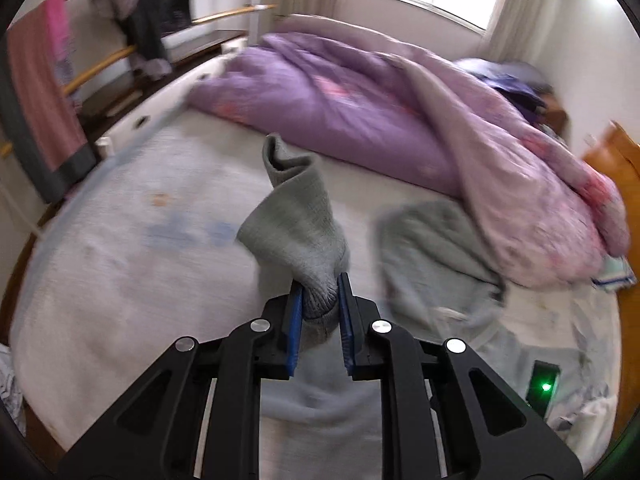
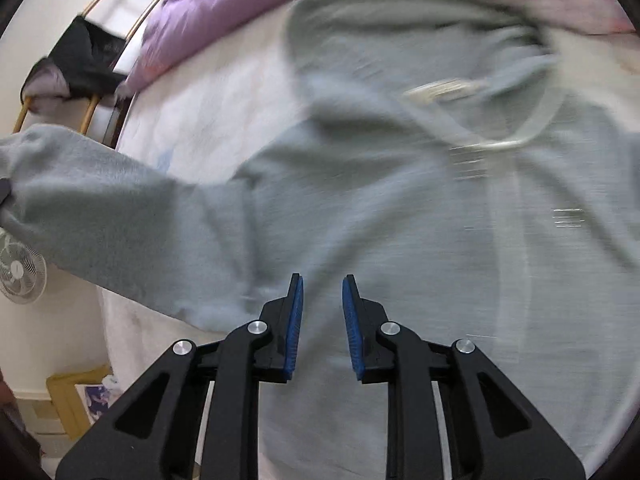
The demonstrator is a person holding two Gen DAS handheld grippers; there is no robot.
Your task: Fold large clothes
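Early in the fold, I judge: my left gripper (image 1: pixel 319 300) pinches one sleeve cuff (image 1: pixel 294 216) of the single grey hoodie (image 2: pixel 400 220) spread on the bed (image 1: pixel 120 240), lifted clear, my right gripper (image 2: pixel 322 308) hovers parted and empty over its body, the other sleeve and body still unfolded.

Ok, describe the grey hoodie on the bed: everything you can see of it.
The grey hoodie looks like soft fleecy knit, with a hood at the far end, pale drawcords and a centre strip down the front. Its body lies spread, front up, on the bed sheet, the hood reaching towards the purple duvet. One sleeve is lifted clear of the sheet, its ribbed cuff pinched in the left gripper. The right gripper hangs over the body with nothing between its pads.
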